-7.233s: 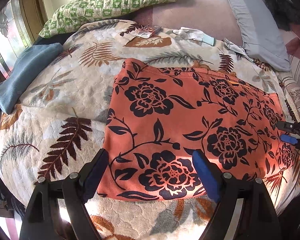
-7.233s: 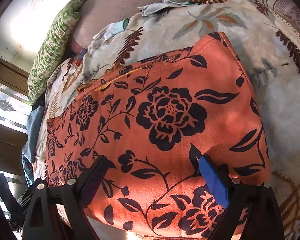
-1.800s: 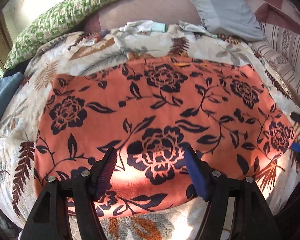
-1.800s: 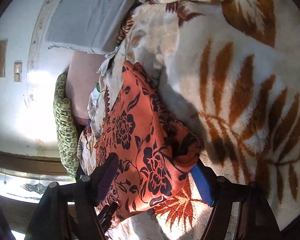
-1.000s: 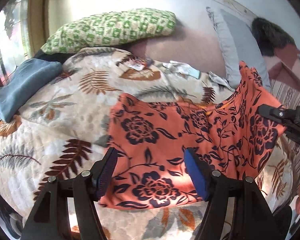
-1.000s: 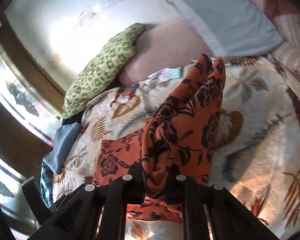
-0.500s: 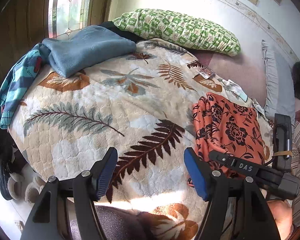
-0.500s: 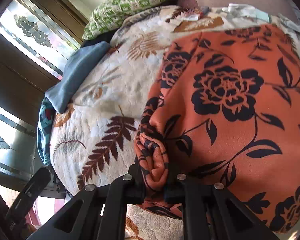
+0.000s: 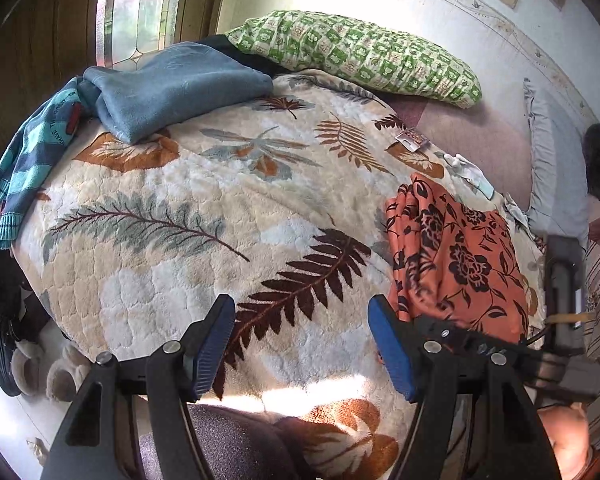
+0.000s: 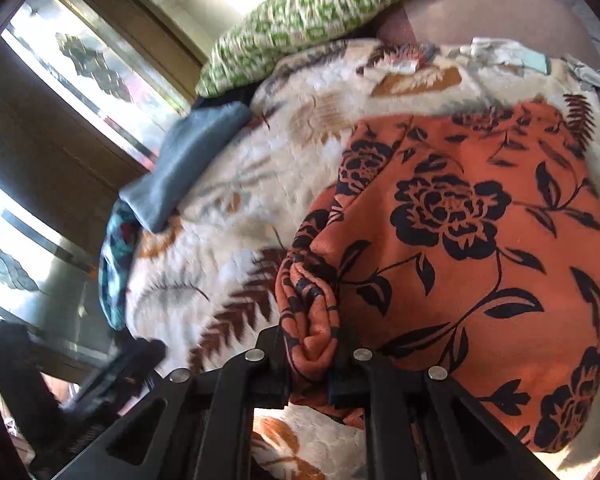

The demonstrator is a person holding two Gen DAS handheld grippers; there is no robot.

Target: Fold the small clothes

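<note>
An orange garment with black flowers (image 9: 460,256) lies folded over on the leaf-print blanket (image 9: 180,216), at the right of the left wrist view. It fills the right half of the right wrist view (image 10: 480,240). My right gripper (image 10: 312,364) is shut on a bunched corner of the garment, low over the bed's near edge. Its black body (image 9: 480,348) shows at the right of the left wrist view. My left gripper (image 9: 300,344) stands open over bare blanket, left of the garment, with nothing between its blue pads.
A folded blue-grey cloth (image 9: 172,88) and a striped teal knit (image 9: 32,152) lie at the bed's far left by the window. A green patterned pillow (image 9: 356,56) and a grey pillow (image 9: 552,168) line the back. Slippers (image 9: 32,368) sit on the floor at left.
The right gripper has carried the garment's raised edge over leftward and down, so the garment now lies folded. The left gripper has swung left off the garment onto bare blanket.
</note>
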